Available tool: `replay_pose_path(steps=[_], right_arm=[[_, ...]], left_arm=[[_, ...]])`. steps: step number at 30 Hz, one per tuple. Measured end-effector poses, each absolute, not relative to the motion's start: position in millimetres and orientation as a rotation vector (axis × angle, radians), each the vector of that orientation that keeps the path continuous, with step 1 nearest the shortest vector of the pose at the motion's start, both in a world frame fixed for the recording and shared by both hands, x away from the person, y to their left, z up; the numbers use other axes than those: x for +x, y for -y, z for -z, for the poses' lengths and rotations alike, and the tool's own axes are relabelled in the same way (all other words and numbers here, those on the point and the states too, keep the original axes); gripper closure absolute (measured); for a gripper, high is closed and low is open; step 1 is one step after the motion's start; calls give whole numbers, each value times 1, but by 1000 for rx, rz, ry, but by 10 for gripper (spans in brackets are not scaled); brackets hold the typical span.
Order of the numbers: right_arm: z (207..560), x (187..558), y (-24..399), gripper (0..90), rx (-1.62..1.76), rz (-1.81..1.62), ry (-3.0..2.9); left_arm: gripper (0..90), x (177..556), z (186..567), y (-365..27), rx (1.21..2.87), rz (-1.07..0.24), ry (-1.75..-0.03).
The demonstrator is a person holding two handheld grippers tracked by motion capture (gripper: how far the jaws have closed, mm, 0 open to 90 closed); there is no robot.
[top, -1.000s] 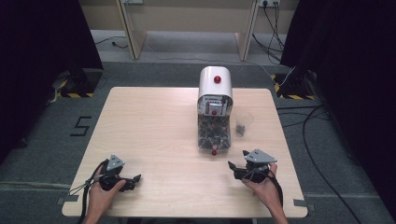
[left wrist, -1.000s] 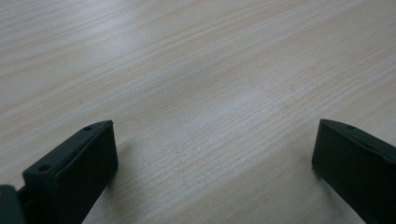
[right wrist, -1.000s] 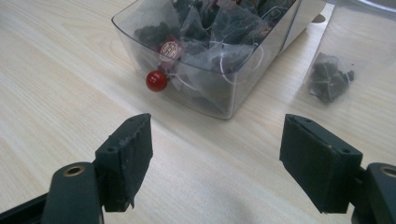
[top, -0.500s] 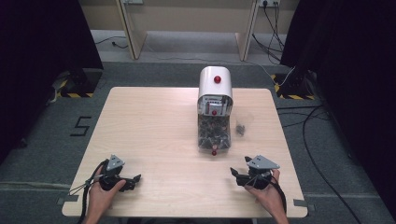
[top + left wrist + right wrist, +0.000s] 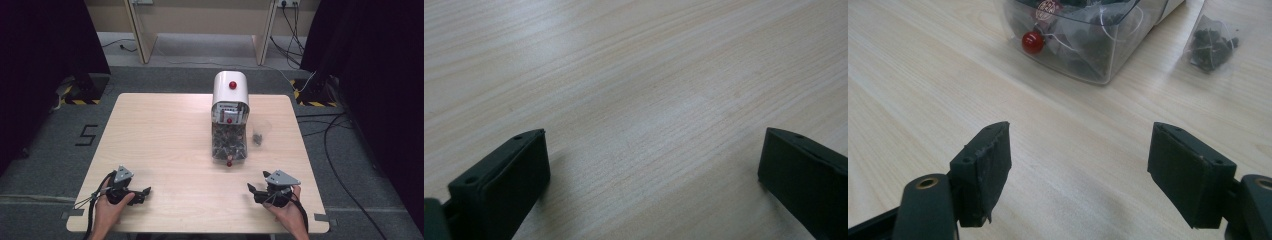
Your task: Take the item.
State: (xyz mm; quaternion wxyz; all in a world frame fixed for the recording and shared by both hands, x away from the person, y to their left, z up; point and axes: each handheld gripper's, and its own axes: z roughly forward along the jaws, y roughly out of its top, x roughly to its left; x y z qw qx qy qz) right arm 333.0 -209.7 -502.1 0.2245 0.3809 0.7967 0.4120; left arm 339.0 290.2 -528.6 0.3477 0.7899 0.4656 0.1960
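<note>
My right claw (image 5: 1078,165) is wide apart and holds nothing, low over the bench (image 5: 165,135), near the tea box (image 5: 1083,35). My left claw (image 5: 649,185) is apart too.

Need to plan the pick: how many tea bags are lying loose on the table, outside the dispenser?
1. A single tea bag lies just right of the clear dispenser. More are packed inside it; any behind it would be hidden.

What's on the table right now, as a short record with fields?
surface: light wooden table
container: white-topped dispenser with clear drawer of tea bags, red knob on the front
loose item: one tea bag lying beside the dispenser
left tongs: open, nothing between the jaws
right tongs: open, nothing held, facing the drawer
</note>
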Motion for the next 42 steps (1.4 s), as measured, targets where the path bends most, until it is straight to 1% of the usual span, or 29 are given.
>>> replay_pose_path(steps=[13, 28, 31, 33, 42], right_arm=[[504, 324, 212, 257, 1062, -1105, -2230], [515, 313, 223, 252, 1114, -1049, -2255], [518, 311, 226, 244, 1123, -1037, -2260], [519, 309, 227, 217, 1138, -1016, -2268], [521, 302, 226, 214, 1169, -989, -2280]], left_arm=[[0, 339, 529, -290, 2047, -506, -1209], [0, 339, 529, -290, 2048, -508, -1207], [0, 339, 529, -290, 2048, -507, -1207], [0, 339, 529, -290, 2047, -506, -1209], [0, 339, 529, -290, 2048, -508, -1207]])
